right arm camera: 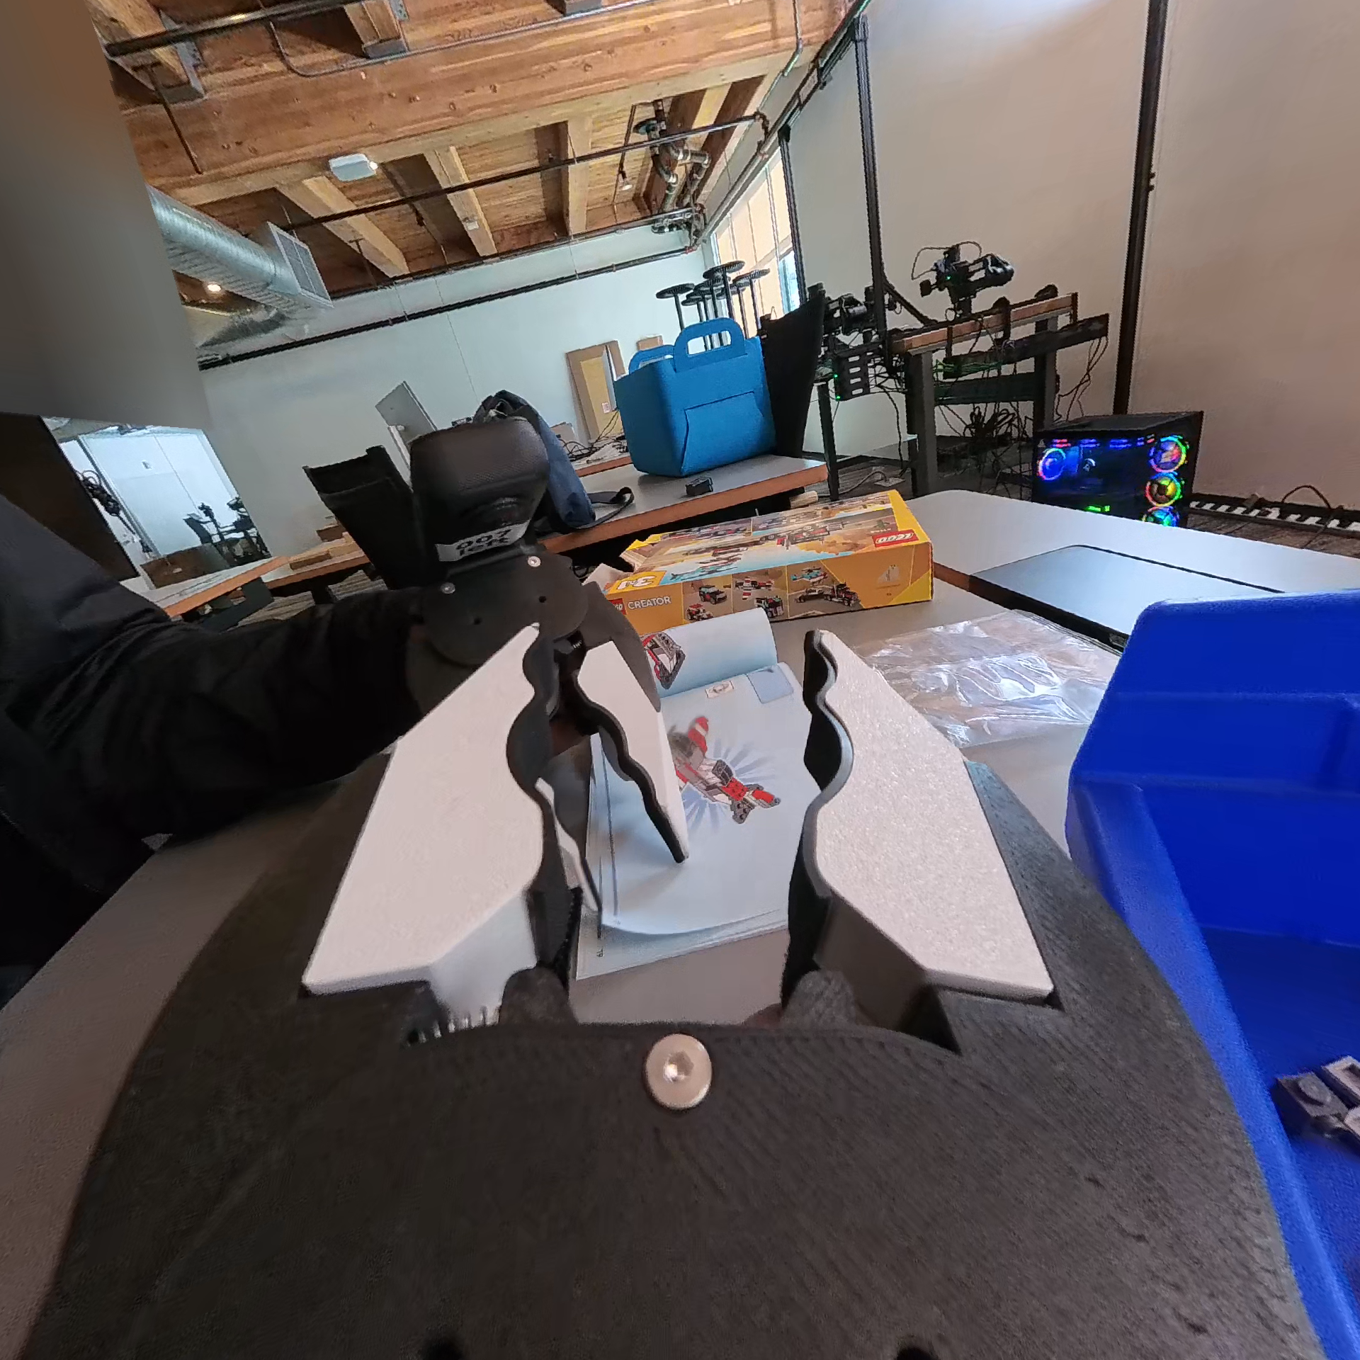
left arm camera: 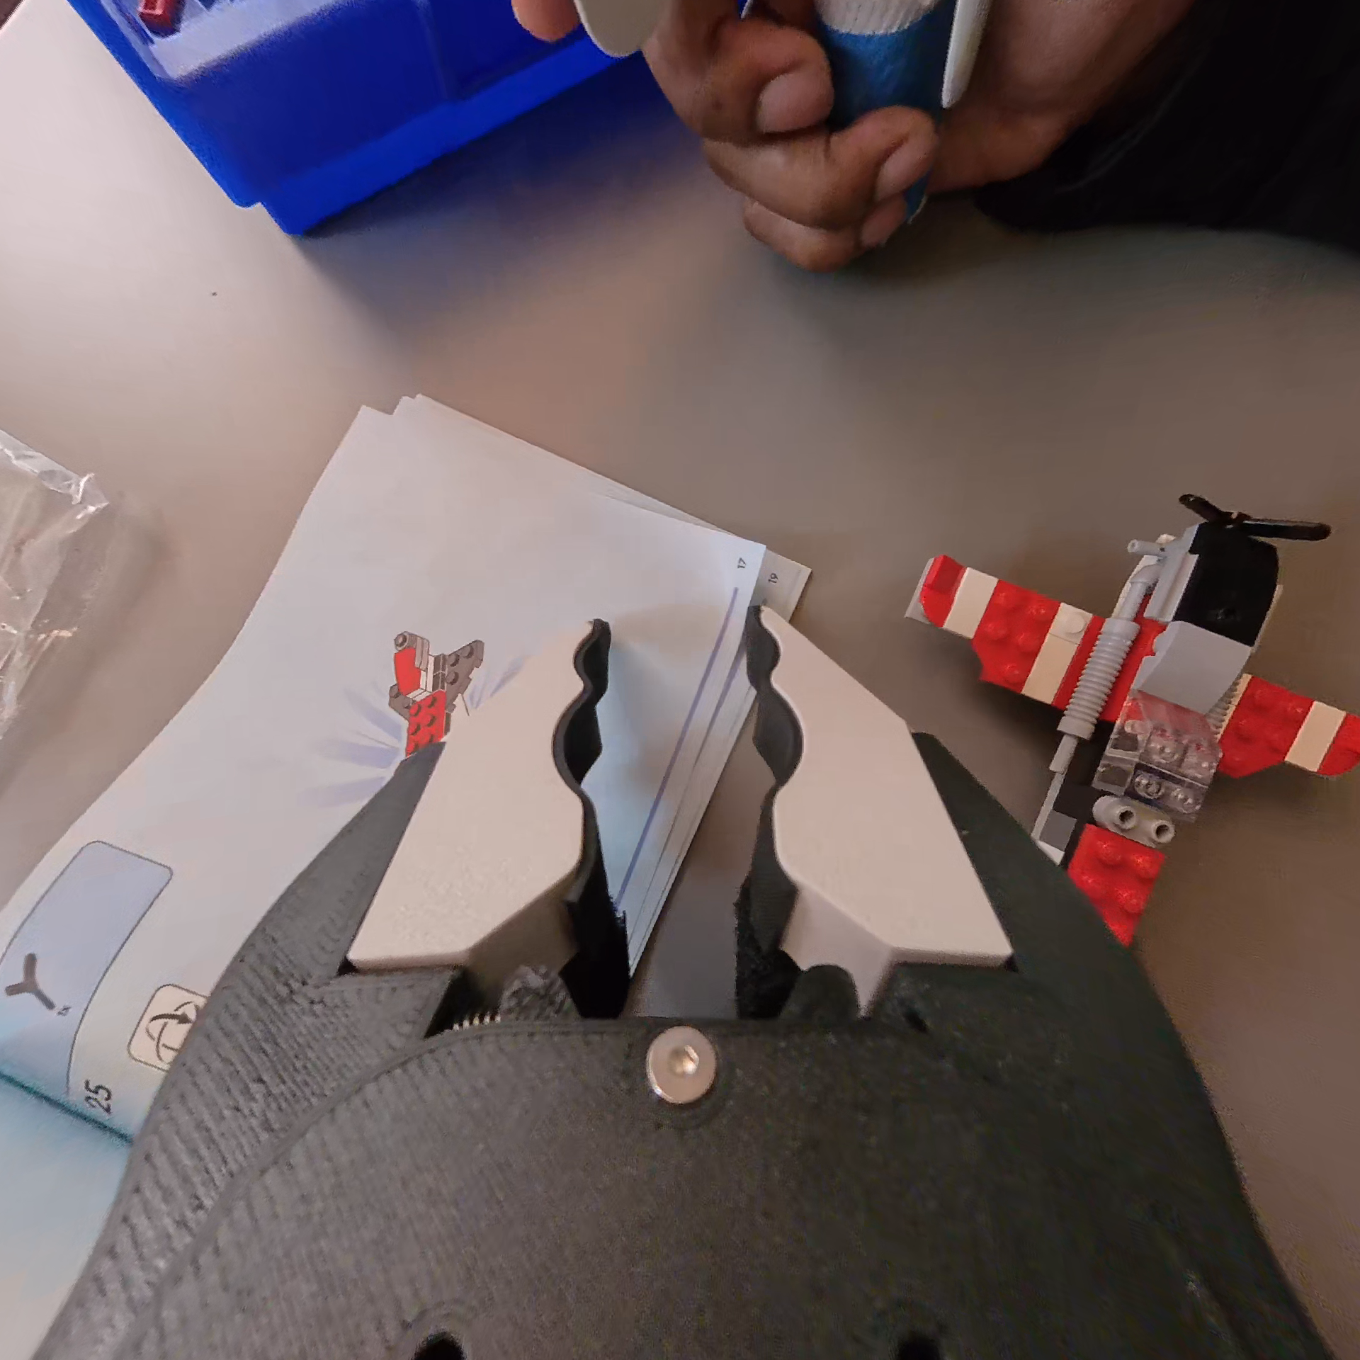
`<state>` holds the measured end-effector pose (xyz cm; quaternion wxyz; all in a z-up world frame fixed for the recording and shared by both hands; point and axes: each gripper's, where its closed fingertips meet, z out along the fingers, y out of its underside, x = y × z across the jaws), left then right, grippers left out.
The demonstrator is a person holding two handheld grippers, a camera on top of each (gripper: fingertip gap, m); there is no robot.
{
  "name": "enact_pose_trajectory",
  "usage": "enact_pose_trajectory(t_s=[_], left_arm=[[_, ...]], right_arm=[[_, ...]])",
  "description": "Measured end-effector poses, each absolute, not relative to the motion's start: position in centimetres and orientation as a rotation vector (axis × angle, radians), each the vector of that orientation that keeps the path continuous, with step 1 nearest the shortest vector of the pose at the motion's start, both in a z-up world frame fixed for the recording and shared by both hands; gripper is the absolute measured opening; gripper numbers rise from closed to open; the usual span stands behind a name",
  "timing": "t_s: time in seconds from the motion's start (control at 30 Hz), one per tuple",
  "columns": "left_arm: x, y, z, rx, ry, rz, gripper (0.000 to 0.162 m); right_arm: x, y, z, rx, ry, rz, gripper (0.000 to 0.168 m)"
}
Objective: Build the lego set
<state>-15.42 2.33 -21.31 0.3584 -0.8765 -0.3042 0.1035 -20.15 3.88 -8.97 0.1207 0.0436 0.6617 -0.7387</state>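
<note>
- Left wrist view: the left gripper [left arm camera: 675, 625] hangs over the open booklet [left arm camera: 456, 589] on the grey counter [left arm camera: 589, 331], its fingers [left arm camera: 500, 795] parted with nothing between them.
- The booklet page shows a drawing of a red and grey model, printed page numbers at its corners and small part icons in a pale box.
- The plane [left arm camera: 1148, 699], red with white stripes, a black nose with propeller and a clear canopy, lies on the counter just right of the booklet.
- A blue bin [left arm camera: 353, 118] stands at the far left; a clear bag [left arm camera: 44, 559] lies at the left edge.
- A hand [left arm camera: 831, 147] grips a blue handle at the top.
- Right wrist view: the right gripper [right arm camera: 670, 640] is held above the counter [right arm camera: 1030, 522], fingers [right arm camera: 905, 809] wide apart and empty.
- The left gripper [right arm camera: 640, 857] points down at the booklet [right arm camera: 736, 868], one tip seemingly touching the page.
- A yellow box [right arm camera: 780, 567] with printed branding and model photos lies beyond the booklet.
- The bin [right arm camera: 1214, 736] at right holds small grey pieces [right arm camera: 1321, 1104]; the bag [right arm camera: 986, 677] lies behind it.
</note>
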Motion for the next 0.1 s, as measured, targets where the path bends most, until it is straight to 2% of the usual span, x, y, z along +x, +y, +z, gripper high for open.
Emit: enact_pose_trajectory(t_s=[0.03, 0.1], left_arm=[[-15.49, 2.29, -21.24, -2.259, -0.786, 0.273, 0.036], [-15.66, 2.26, -20.95, -2.245, -0.791, 0.283, 0.032]], right_arm=[[-20.18, 3.90, -8.96, 0.129, 1.931, -2.159, 0.069], [-20.20, 3.92, -8.93, 0.132, 1.927, -2.159, 0.069]])
